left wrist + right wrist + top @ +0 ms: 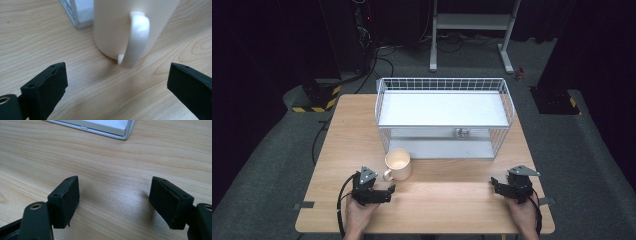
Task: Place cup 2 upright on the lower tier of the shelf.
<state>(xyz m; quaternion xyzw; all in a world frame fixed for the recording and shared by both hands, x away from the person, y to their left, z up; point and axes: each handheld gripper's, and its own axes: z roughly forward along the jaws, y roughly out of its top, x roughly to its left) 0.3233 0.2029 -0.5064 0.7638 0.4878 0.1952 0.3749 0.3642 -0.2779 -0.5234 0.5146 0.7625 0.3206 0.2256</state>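
Wooden table (452, 200) underneath everything, mostly bare along the near edge. At its far half, a white two-level wire rack (444, 116) — upper shelf bare, lower shelf bare too apart from a small metal piece at its front rail, too small to make out. Just in front of the rack's near left corner, upright on the wood, a cream mug (398, 164), handle (136, 40) turned toward the near side and toward the left gripper (382, 192).

Left gripper low over the table just short of the mug, jaws spread wide with nothing between them; in the left gripper view, handle dead ahead between the two black jaws, not yet touched. Right gripper (499, 186) well apart at the right side of the table, jaws likewise parted over bare wood, holding nothing.

By the look of it, barely begun — mug not grasped, not lifted, not on either shelf. Probably left to do: closing on the handle or the wall, lifting, and most likely setting the mug in the rack.
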